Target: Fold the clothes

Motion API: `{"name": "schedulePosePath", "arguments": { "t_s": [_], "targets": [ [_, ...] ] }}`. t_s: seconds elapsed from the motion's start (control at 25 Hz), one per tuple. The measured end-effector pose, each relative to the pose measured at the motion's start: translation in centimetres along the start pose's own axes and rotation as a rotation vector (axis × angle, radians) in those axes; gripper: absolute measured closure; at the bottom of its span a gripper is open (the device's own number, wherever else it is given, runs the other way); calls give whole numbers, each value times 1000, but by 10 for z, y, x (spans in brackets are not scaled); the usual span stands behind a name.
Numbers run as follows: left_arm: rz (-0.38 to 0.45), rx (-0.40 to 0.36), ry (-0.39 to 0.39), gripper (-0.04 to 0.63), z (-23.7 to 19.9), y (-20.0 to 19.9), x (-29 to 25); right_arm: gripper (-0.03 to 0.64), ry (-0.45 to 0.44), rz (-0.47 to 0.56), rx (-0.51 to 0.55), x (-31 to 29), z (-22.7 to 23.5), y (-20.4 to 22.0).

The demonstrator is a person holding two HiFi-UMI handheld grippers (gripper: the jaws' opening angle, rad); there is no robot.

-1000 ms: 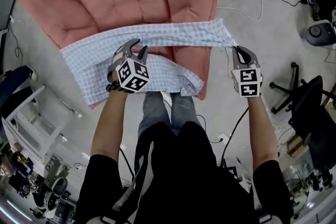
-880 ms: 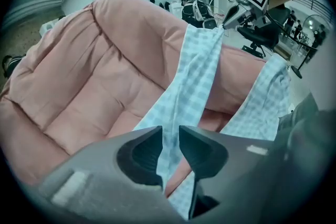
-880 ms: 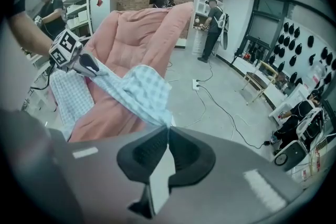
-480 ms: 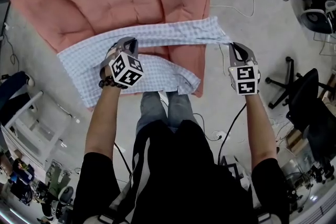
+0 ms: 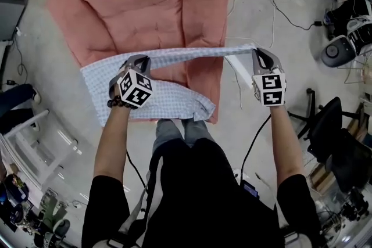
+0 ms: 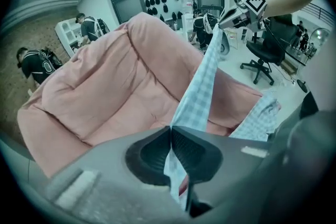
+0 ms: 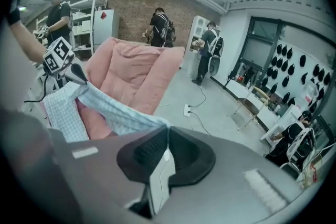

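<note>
- Left tool [image 5: 140,61]: clenched on shirt [image 5: 192,56] edge.
- Right tool [image 5: 261,55]: clenched on same edge.
- Risk: edge taut between tools; a harder pull may slip either thin pinch.

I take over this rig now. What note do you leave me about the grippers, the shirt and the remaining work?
Left gripper: jaws shut on the light blue checked shirt.
Right gripper: jaws shut on the same shirt's edge.
That edge is stretched between them above the pink quilted mat; the rest drapes onto the mat.
Done: edge gripped and raised.
Left to do: lay the fold, smooth it.
</note>
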State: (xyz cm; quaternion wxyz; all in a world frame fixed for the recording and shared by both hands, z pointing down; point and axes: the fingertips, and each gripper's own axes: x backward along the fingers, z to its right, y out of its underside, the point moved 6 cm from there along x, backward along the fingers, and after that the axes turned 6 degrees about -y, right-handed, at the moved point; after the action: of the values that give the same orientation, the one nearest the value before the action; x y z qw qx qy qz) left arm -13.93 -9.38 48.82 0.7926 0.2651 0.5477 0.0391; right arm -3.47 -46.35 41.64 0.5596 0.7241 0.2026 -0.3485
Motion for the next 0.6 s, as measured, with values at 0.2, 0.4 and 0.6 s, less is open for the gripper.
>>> {"name": "schedulePosePath", "arguments": {
  "t_s": [0.2,0.4,0.6],
  "targets": [
    [41,39,-62,581,-31,-10,37,601,-2,96,16,12,7,-60],
    [74,65,-97,581,-43,-10,58,601,7,172,58,19,9,-92],
    [69,69,-59,581,-15,2,51,601,-2,122,34,17,0,-58]
  ]
}}
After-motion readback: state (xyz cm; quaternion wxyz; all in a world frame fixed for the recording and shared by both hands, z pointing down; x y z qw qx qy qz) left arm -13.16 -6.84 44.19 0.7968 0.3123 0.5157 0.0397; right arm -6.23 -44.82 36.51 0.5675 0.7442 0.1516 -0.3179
